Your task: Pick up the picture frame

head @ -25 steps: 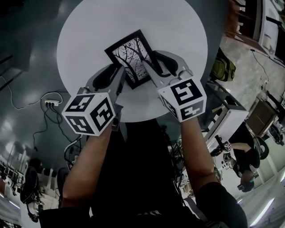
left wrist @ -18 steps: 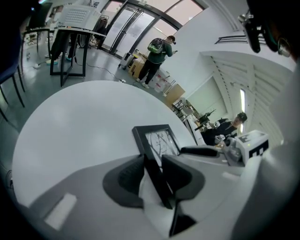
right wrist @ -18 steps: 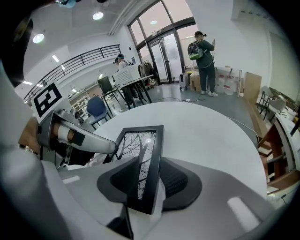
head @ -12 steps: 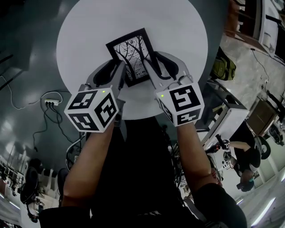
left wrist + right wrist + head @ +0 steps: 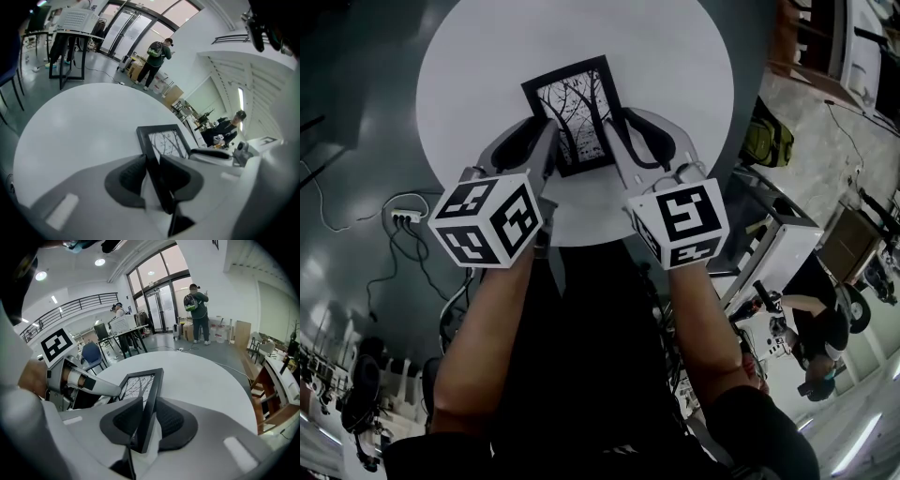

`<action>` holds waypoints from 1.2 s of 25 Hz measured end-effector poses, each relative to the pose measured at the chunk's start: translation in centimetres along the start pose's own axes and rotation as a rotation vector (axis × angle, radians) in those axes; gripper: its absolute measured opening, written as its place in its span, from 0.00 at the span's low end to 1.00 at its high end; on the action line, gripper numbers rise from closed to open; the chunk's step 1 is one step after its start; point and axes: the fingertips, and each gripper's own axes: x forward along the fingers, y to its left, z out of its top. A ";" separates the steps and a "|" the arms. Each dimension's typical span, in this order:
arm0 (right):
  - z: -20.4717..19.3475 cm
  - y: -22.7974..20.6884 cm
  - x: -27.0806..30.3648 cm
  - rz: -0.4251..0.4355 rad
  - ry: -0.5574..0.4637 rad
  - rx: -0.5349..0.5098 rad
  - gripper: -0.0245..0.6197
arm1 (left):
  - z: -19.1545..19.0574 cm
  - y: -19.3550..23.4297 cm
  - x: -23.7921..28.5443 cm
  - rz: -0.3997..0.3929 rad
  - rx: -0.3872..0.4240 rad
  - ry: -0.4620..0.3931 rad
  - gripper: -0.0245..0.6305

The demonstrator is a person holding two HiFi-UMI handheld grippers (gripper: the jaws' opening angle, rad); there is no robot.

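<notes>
A black picture frame (image 5: pixel 574 112) with a bare-tree print rests on the round white table (image 5: pixel 487 66). My left gripper (image 5: pixel 542 133) straddles its left side and my right gripper (image 5: pixel 619 127) its right side. In the left gripper view the frame's (image 5: pixel 164 140) edge runs between the left gripper's (image 5: pixel 152 165) closing jaws, and both pads touch it. The right gripper view shows the right gripper's (image 5: pixel 147 411) jaws also closing, pads pressed on the frame's (image 5: pixel 140 385) rim, which looks tipped up from the table (image 5: pixel 201 376).
The table's near edge is just in front of my arms. On the floor lie a power strip (image 5: pixel 408 216) at left and a green bag (image 5: pixel 769 145) at right. A person with a backpack (image 5: pixel 197 301) stands far behind the table. Desks and chairs (image 5: pixel 93 352) lie beyond it.
The frame has turned from a slant to nearly straight between the grippers. Both grippers have shifted slightly up the view and closed in on its two sides.
</notes>
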 end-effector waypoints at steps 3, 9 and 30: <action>1.0 0.4 -0.2 -0.013 -0.016 -0.015 0.17 | 0.5 0.2 -0.6 0.000 0.010 -0.005 0.18; 3.5 1.5 -2.0 -0.049 -0.061 -0.023 0.16 | 2.5 -1.0 -3.3 -0.023 0.061 -0.043 0.18; 30.4 6.6 -22.2 -0.259 -0.475 -0.173 0.16 | 25.1 -17.1 -25.1 -0.197 0.458 -0.416 0.17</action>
